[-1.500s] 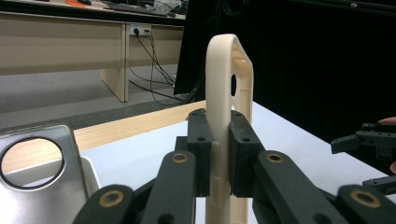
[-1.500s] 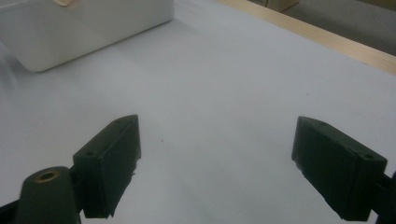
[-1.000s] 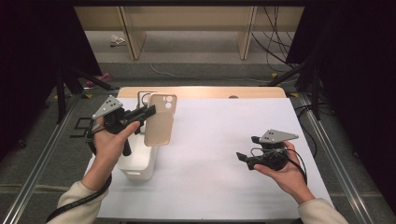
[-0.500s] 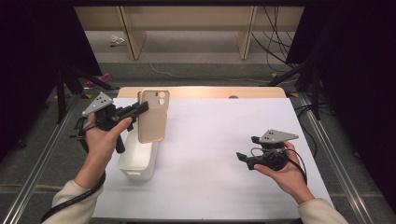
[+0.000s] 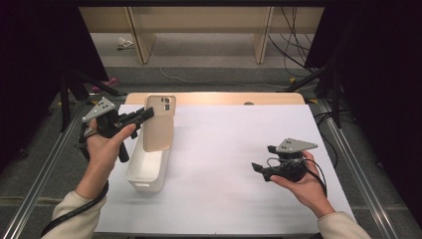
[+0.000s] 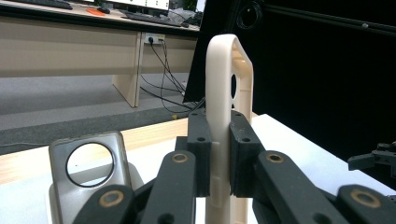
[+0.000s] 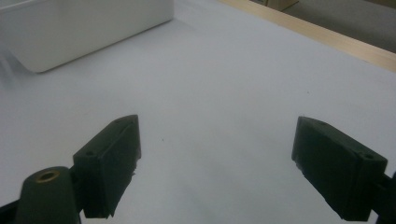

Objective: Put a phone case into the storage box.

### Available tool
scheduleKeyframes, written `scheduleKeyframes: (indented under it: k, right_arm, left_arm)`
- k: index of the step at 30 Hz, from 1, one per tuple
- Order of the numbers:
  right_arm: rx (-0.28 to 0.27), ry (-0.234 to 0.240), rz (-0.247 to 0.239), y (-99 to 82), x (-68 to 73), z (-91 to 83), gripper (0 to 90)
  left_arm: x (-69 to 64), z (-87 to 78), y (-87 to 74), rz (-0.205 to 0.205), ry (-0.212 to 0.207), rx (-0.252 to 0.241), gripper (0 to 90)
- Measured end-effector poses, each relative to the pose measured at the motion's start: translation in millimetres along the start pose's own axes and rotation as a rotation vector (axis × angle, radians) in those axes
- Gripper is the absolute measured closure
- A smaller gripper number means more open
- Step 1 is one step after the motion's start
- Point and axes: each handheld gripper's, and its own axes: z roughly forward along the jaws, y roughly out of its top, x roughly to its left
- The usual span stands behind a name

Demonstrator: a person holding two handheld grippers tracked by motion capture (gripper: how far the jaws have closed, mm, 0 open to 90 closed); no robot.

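Matt beige plastic phone case point(image 5: 159, 130) (smooth), glossy white plastic bin point(image 5: 147, 172).

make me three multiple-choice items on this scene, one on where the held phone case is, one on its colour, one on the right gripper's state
1. Where is the beige plastic phone case?
A. flat on the white table cover
B. held above the white rectangular bin
C. on the floor

2. What colour is the second phone case, seen in the left gripper view?
A. grey
B. red
C. blue

3. How do the right gripper's jaws stand?
A. shut on the case
B. shut on nothing
C. open with nothing between them

Answers: 1 B, the left gripper clamps it upright over the bin in the high view. 2 A, its frame with a round hole is grey. 3 C, bare white table cover shows between the parted pads.
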Motion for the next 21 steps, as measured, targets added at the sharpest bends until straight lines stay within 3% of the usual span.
scheduleKeyframes:
  k: [21]
  right_arm:
    - [-0.004, 0.000, 0.009, -0.4, -1.3, 0.2, 16.3]
  left_arm:
    - [15.4, -3.4, 4.4, -0.007, 0.007, -0.002, 81.1]
